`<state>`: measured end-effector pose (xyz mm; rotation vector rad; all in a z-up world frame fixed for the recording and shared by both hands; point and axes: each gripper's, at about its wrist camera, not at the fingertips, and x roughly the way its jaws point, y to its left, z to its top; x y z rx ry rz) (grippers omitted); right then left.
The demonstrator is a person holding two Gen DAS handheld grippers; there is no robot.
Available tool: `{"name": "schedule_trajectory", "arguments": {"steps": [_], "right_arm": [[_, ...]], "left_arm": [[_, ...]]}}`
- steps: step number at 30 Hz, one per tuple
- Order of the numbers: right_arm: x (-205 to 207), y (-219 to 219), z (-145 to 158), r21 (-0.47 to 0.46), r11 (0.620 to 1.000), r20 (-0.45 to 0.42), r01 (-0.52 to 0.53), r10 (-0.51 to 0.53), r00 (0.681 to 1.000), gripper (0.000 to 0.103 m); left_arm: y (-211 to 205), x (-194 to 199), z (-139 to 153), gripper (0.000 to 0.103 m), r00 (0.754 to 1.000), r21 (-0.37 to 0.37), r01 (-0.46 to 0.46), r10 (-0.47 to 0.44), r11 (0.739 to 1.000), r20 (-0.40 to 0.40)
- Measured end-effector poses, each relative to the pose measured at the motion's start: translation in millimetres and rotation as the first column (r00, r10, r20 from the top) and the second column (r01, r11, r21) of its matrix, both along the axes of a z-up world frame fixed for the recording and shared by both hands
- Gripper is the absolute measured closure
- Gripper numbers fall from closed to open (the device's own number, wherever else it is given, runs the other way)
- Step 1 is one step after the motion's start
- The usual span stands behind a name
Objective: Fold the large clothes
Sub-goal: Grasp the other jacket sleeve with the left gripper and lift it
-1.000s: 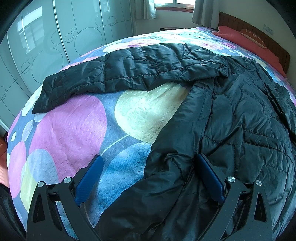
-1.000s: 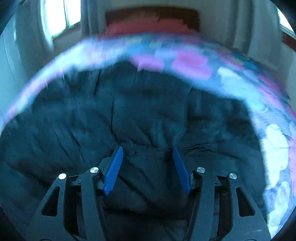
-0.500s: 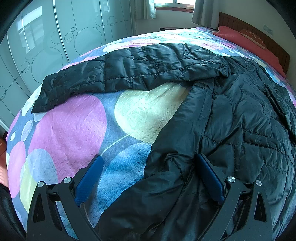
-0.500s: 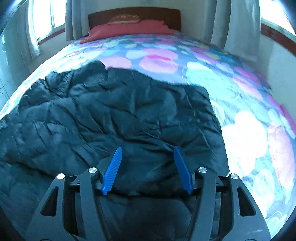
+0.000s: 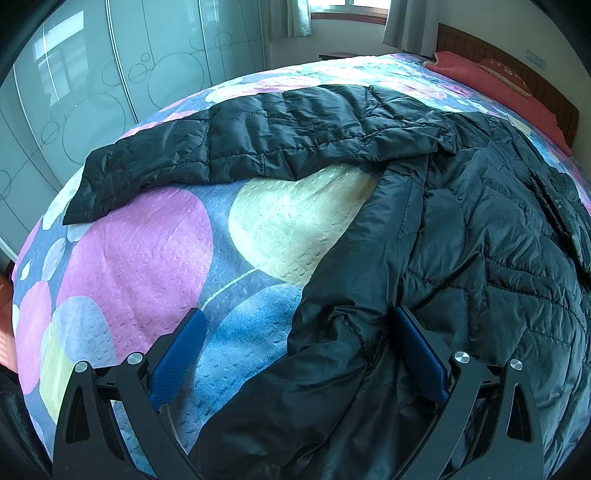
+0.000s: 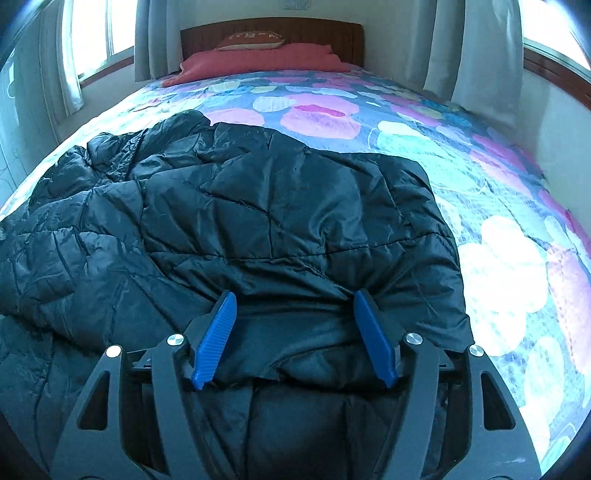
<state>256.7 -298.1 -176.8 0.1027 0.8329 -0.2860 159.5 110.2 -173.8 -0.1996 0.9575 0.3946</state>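
A black quilted puffer jacket (image 5: 480,240) lies spread on the bed, one sleeve (image 5: 229,147) stretched out to the far left. My left gripper (image 5: 295,343) is open low over the jacket's near left edge, the hem bunched between its blue fingers (image 5: 421,358). In the right wrist view the jacket (image 6: 277,214) fills the near bed. My right gripper (image 6: 293,332) is open over the jacket's near edge, with fabric lying between its blue fingers (image 6: 216,336).
The bedspread (image 5: 147,258) has large pink, yellow and blue circles. A red pillow (image 6: 258,59) and wooden headboard (image 6: 273,31) are at the far end. Glass wardrobe doors (image 5: 92,92) stand left of the bed. Curtained windows (image 6: 480,44) flank the headboard.
The right wrist view swung from a blurred look over the jacket to a steady one facing the headboard. The left gripper has stayed still.
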Motion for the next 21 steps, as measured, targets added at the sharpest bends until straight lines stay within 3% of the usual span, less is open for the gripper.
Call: {"name": "schedule_trajectory", "arguments": {"steps": [8,11,15,19,21], "right_arm": [[-1,-1,0,0.001,1.000,0.004,-0.001,0.001,1.000,0.037],[-2,-1,0,-0.001,1.000,0.003,-0.002,0.002,1.000,0.037],[-2,-1,1,-0.001,1.000,0.002,-0.001,0.001,1.000,0.037],[-2,-1,1,-0.002,1.000,0.002,-0.001,0.002,1.000,0.037],[-2,-1,1,-0.001,1.000,0.001,-0.001,0.001,1.000,0.037]], "left_arm": [[10,2,1,0.004,1.000,-0.044,0.010,-0.011,0.999,-0.014],[23,-3,9,0.005,0.999,-0.116,0.046,-0.048,0.992,-0.019],[66,-32,27,0.005,0.996,-0.231,-0.017,0.036,0.973,0.077],[117,-52,41,0.005,0.973,-0.231,-0.113,0.154,0.966,0.170],[149,-53,36,0.005,0.962,-0.266,-0.169,0.217,0.949,0.163]]}}
